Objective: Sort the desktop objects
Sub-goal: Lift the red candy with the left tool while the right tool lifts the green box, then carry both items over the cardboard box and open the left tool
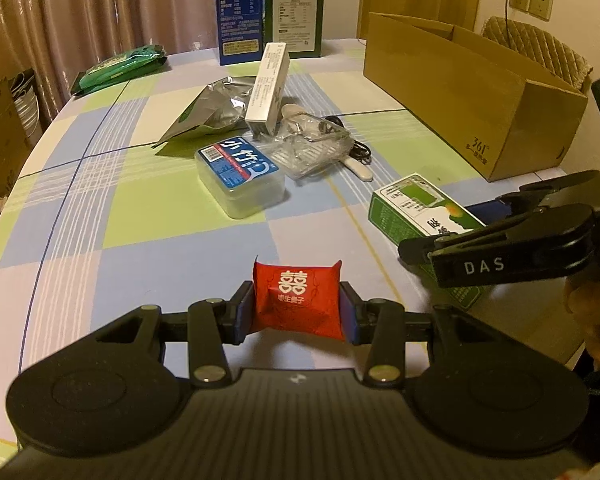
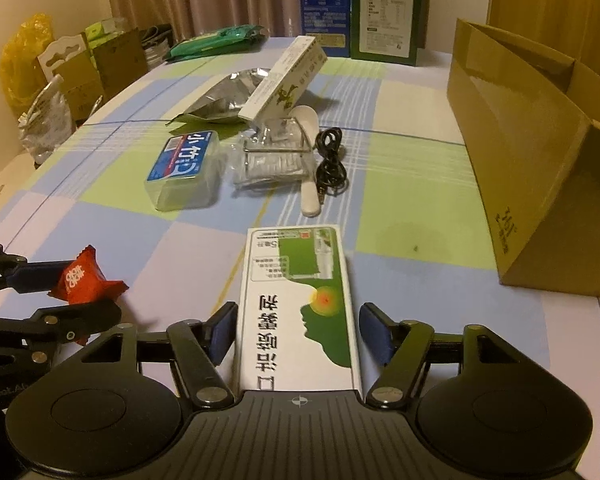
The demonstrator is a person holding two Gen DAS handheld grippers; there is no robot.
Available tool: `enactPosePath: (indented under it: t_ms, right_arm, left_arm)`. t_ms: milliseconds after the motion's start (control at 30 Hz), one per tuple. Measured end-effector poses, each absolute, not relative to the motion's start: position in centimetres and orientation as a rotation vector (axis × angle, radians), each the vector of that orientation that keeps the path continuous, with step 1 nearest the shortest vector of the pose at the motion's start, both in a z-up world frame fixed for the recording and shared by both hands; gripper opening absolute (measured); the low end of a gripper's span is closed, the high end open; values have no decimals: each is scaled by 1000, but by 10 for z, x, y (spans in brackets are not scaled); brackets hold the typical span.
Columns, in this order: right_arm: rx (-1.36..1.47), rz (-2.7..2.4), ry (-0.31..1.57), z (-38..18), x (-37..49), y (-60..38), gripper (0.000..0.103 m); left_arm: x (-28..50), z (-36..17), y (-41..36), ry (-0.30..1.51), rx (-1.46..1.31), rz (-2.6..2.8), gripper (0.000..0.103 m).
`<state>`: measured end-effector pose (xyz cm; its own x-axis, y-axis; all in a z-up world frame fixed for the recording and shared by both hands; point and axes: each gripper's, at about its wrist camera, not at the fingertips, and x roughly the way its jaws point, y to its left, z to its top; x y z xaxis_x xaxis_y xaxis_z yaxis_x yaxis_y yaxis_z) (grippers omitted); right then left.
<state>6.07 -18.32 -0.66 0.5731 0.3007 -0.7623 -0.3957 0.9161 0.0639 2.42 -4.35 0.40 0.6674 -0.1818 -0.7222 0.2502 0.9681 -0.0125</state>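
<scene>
A small red sweet packet (image 1: 296, 300) with white characters sits between the blue pads of my left gripper (image 1: 297, 294), which is shut on it just above the checked tablecloth (image 1: 140, 216). The right wrist view has the same packet (image 2: 80, 280) at the left in the left gripper (image 2: 70, 294). A green and white medicine box (image 2: 300, 280) lies flat on the cloth between the fingers of my right gripper (image 2: 298, 322). A small gap shows on each side, so that gripper is open. In the left wrist view the box (image 1: 412, 208) lies under the right gripper (image 1: 460, 226).
An open brown cardboard box (image 2: 540, 160) stands at the right. Mid-table lie a clear tub with a blue label (image 2: 184, 168), a silver pouch (image 2: 220, 96), a leaning white carton (image 2: 288, 80), a clear tray (image 2: 276, 156) and a black cable (image 2: 330, 160). Tall cartons (image 2: 384, 12) stand at the back.
</scene>
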Motion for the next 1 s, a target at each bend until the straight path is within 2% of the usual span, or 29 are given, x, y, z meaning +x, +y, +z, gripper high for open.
enactPosePath:
  t_ms: [100,167,667,1000]
  right_arm:
    - [-144,418,860,-8,60,-177,64]
    - [-149,406,862,-9,61,-175,53]
    - [-88,373,751,20,51,-189,53]
    - [-34,334,653,69,46,-215,53]
  left_arm:
    - [26,4,-42,806,80,-245,38]
    - [27,4,-42,806,76,-247,38]
    - [27,11,-49,791,80,-262,38]
    - [38,53,-82,713,95,-284,38]
